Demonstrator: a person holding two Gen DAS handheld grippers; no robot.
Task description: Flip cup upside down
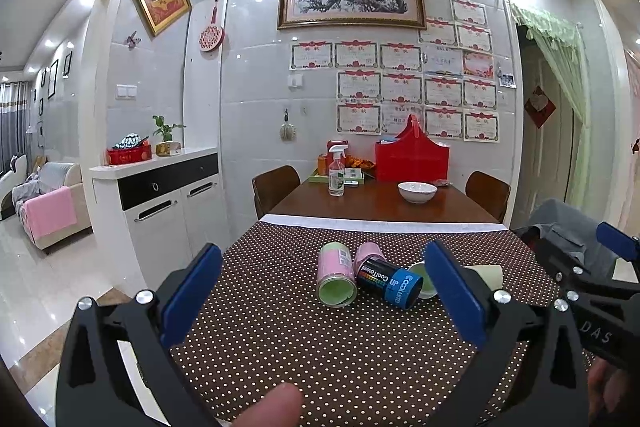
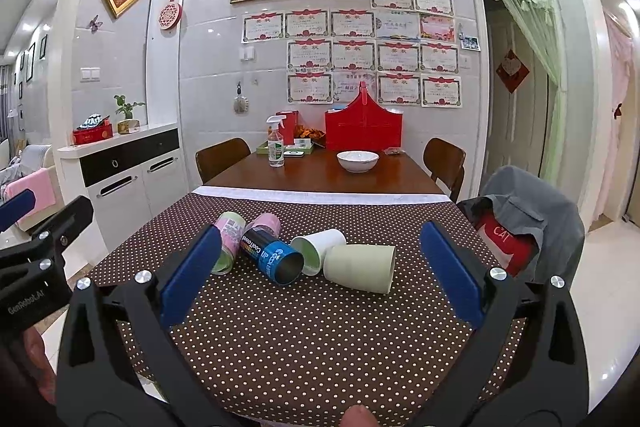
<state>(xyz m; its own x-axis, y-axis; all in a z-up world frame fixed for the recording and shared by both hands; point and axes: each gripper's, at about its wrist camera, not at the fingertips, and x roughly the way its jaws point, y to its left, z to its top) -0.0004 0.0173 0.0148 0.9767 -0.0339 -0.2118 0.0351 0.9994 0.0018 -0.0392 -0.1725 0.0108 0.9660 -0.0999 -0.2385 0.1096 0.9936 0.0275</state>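
Cups lie tipped over beside the blue can (image 2: pixel 276 257) on my dotted cloth (image 2: pixel 320 347). Both my left gripper (image 1: pixel 320 291) and right gripper (image 2: pixel 316 273) are wide open, holding nothing. I haven't grabbed yet, so next I should pinch the pale green cup (image 2: pixel 360 267) right of the can.

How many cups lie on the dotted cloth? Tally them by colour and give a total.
pink cups: 2
black-and-blue cup: 1
white cup: 1
pale green cup: 1
Total: 5
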